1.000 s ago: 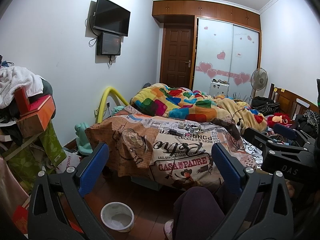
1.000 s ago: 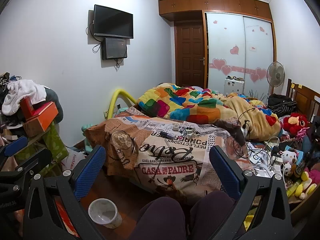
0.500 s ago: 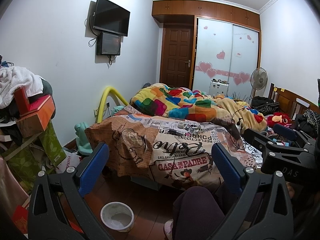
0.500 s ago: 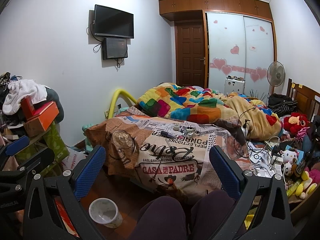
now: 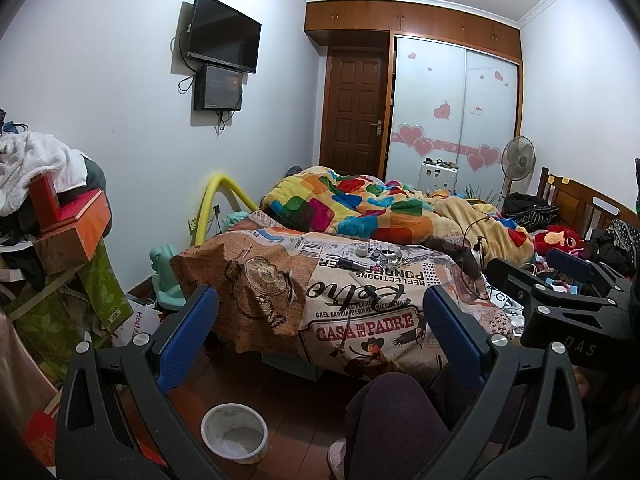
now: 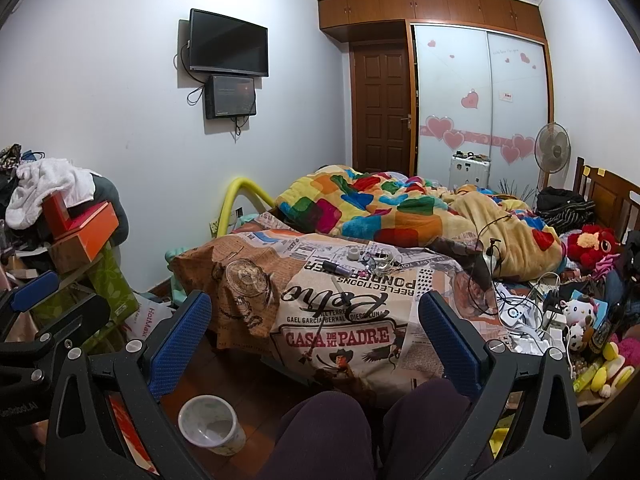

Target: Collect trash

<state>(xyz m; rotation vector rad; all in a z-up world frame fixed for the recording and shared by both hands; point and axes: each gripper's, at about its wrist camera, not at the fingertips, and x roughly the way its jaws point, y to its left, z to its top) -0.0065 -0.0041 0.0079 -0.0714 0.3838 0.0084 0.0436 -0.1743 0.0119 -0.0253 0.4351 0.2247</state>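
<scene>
Nothing looks collected yet: both the left claw and right claw gape wide, empty, above a white cup on the floor at 7 o'clock, small clutter on the bed at 12.

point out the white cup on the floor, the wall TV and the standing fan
white cup (image 5: 234, 436): left wrist view, inside of the cup near its rim.
wall TV (image 6: 228, 44): right wrist view, centre of the dark screen.
standing fan (image 6: 552, 150): right wrist view, centre of the round grille.
</scene>
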